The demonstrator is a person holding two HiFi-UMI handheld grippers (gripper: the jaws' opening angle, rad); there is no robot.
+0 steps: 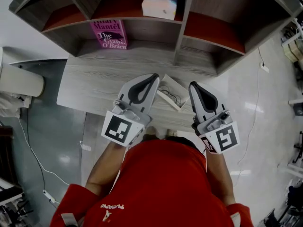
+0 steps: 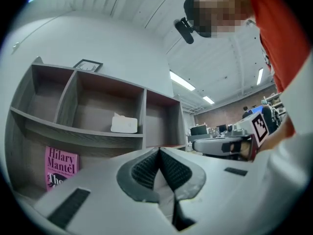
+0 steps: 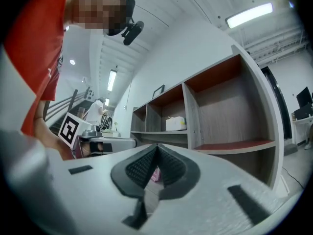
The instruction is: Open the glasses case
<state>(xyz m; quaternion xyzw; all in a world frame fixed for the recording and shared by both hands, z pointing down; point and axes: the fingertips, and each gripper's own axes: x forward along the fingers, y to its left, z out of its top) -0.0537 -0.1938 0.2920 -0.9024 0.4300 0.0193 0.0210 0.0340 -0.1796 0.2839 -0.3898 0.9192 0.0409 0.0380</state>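
The glasses case point(image 1: 173, 91) is white and lies open on the grey wood table point(image 1: 90, 82), with dark-framed glasses inside it. In the head view it shows between my two grippers, which are both held above the table and apart from the case. My left gripper point(image 1: 154, 77) is shut with nothing between its pads, and its own view shows the jaws point(image 2: 159, 151) meeting at the tip. My right gripper point(image 1: 192, 85) is shut and empty too, its jaws point(image 3: 156, 146) closed in its own view. Neither gripper view shows the case.
A grey shelf unit point(image 1: 180, 37) with red-brown boards stands at the back of the table. A pink book point(image 1: 110, 33) leans in one lower bay and a white box point(image 1: 160, 3) sits on the shelf above. A white cable point(image 1: 33, 150) runs across the floor at left.
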